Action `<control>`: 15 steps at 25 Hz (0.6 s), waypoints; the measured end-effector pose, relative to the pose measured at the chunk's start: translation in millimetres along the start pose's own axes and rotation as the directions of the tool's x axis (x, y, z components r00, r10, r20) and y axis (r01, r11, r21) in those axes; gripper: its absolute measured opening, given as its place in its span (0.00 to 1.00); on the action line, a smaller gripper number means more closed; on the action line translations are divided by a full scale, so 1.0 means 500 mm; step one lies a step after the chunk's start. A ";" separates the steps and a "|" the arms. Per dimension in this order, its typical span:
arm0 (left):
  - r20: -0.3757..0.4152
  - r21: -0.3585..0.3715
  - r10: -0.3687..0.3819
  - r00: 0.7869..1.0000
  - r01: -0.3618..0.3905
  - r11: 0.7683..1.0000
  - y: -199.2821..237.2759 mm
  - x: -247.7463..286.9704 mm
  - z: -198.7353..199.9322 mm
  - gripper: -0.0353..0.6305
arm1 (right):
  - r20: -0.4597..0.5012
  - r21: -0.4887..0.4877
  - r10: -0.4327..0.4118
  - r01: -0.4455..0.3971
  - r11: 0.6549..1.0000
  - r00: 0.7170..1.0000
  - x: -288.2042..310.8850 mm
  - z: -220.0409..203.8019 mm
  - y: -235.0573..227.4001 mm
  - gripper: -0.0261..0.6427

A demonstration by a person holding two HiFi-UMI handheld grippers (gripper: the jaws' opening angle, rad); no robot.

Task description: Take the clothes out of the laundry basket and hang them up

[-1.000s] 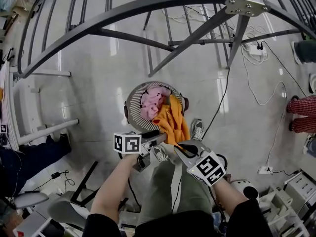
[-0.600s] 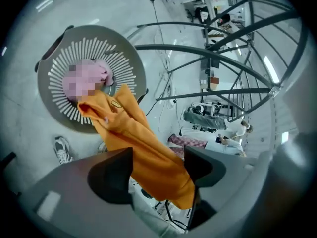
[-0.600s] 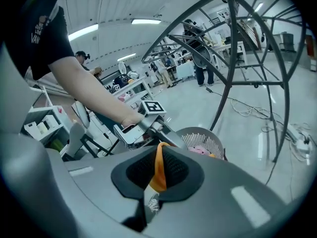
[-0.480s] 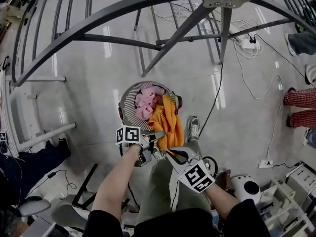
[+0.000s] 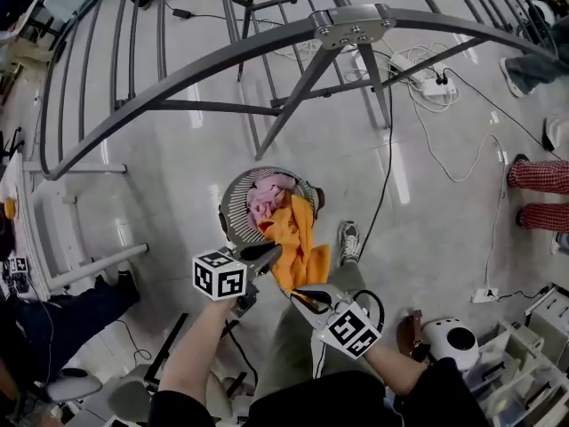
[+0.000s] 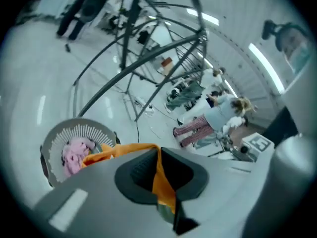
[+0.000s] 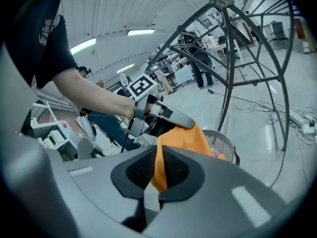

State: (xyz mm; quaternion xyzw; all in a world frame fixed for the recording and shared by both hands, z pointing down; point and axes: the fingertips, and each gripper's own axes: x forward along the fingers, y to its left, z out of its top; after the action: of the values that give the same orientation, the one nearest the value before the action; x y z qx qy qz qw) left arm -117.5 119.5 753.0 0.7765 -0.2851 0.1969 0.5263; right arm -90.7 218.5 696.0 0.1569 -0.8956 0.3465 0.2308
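Since a second ago, the fingers (image 6: 138, 171) of the left gripper (image 5: 267, 254) have been opened wide and have just been closed again. A fold of the orange garment (image 5: 298, 238) is now pinched between them, as is seen in the left gripper view. The right gripper (image 5: 299, 295) is clamped on another part of the same cloth, as it was before. Both grippers have been raised a little, and more of the garment has been drawn up from the laundry basket (image 5: 233, 205). Its far end is draped over the basket's near rim.

A two-point hold is thus judged to be in place, so the garment can be spread and carried to the drying rack (image 5: 347, 27). A crumpled pink garment (image 5: 267, 198) is left in the basket.

The orange cloth is seen to be thin and soft, falling in loose folds. The basket is round, with pale slatted walls and a darker rim. The rack is built of arched grey metal tubes joined at a bolted plate. The floor (image 5: 178, 149) is pale and glossy, with light reflected in it.
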 end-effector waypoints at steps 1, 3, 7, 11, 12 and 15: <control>-0.025 0.092 -0.013 1.000 0.015 0.996 -0.023 -0.018 0.008 0.09 | 0.011 0.014 0.009 -0.009 1.000 1.000 -0.005 0.008 0.007 0.07; -0.089 0.277 -0.032 0.995 0.056 0.959 -0.069 -0.055 0.019 0.08 | 0.039 0.047 0.028 -0.030 0.998 0.999 -0.020 0.025 0.017 0.11; -0.222 0.568 -0.055 0.974 0.175 0.804 -0.161 -0.134 0.036 0.08 | 0.104 0.085 0.067 -0.076 0.994 0.992 -0.076 0.057 0.009 0.30; -0.320 0.737 -0.083 0.944 0.302 0.605 -0.266 -0.204 0.061 0.08 | 0.184 0.110 0.027 -0.048 0.993 0.983 -0.152 0.102 -0.042 0.31; -0.338 0.760 -0.098 0.936 0.333 0.558 -0.293 -0.220 0.069 0.08 | 0.204 0.116 -0.010 -0.014 0.993 0.979 -0.168 0.117 -0.064 0.31; -0.405 0.812 -0.106 0.908 0.410 0.415 -0.359 -0.264 0.085 0.08 | 0.252 0.118 -0.100 0.072 0.990 0.963 -0.206 0.166 -0.118 0.31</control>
State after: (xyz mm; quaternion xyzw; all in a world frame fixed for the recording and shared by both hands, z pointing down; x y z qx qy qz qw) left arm -100.7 162.2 530.7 0.9312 0.0641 0.3428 0.1063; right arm -3.1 131.7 620.5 0.2517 -0.8903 0.3605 0.1188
